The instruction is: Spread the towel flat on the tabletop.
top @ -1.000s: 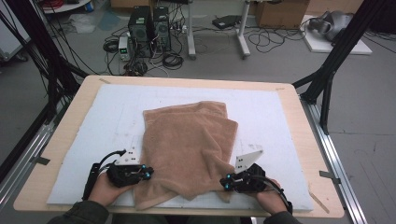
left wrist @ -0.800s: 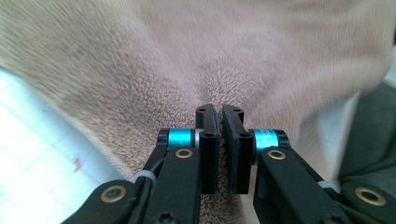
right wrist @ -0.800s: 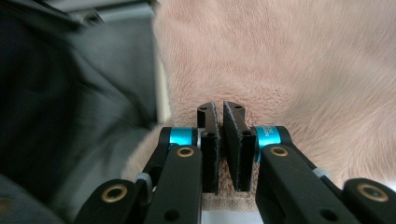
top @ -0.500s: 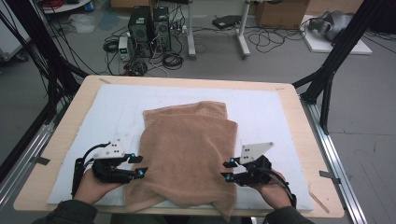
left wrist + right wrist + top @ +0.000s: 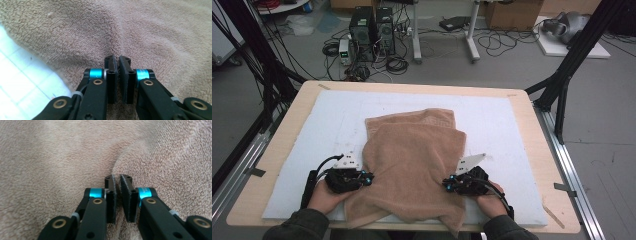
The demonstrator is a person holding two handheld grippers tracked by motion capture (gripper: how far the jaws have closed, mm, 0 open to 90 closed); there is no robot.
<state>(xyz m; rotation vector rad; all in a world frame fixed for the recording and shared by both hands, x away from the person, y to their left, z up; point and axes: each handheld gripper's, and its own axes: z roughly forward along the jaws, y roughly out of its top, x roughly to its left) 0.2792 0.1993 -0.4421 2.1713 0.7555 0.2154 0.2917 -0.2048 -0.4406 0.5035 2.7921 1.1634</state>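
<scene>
Tan towel (image 5: 414,165) pinched by left gripper (image 5: 118,65) and right gripper (image 5: 118,184); table (image 5: 287,125) visible from above.

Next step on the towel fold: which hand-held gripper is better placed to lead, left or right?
Neither clearly; it looks like a two-handed lift. The left hand-held gripper pinches the towel at its left edge, and the right hand-held gripper pinches the right edge. Both jaws have just closed on cloth, about level.

towel (image 5: 414,165): tan | mat (image 5: 312,130): pale blue-white | table (image 5: 287,130): light wood | claw (image 5: 118,75): black, cyan bands
</scene>
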